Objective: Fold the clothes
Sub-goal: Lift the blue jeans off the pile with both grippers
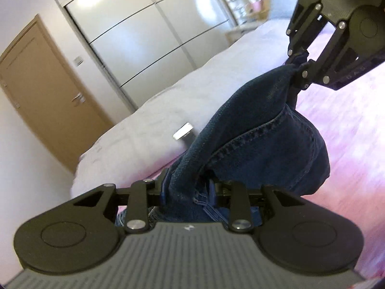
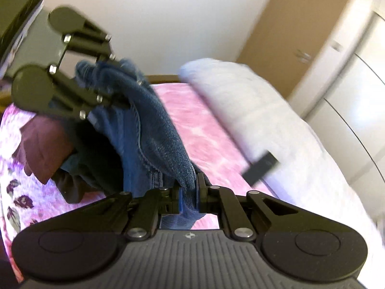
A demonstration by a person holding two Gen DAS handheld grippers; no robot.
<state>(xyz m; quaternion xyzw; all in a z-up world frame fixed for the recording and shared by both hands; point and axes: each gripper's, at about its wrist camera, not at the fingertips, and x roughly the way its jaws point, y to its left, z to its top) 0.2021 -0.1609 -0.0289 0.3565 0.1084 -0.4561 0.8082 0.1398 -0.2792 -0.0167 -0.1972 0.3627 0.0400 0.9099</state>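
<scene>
Two grippers, left (image 1: 190, 192) and right (image 2: 190, 192), each clamped on jeans (image 1: 259, 130); denim stretched between both pairs of fingers, lifted above pink bed (image 2: 207, 130).

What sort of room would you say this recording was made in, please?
Most likely a bedroom: a bed with a pink floral cover and a white duvet, a tall glossy wardrobe, and a wooden door set in a plain wall.

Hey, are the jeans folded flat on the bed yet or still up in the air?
Still up: the jeans hang bunched between the left hand-held gripper and right hand-held gripper.
</scene>
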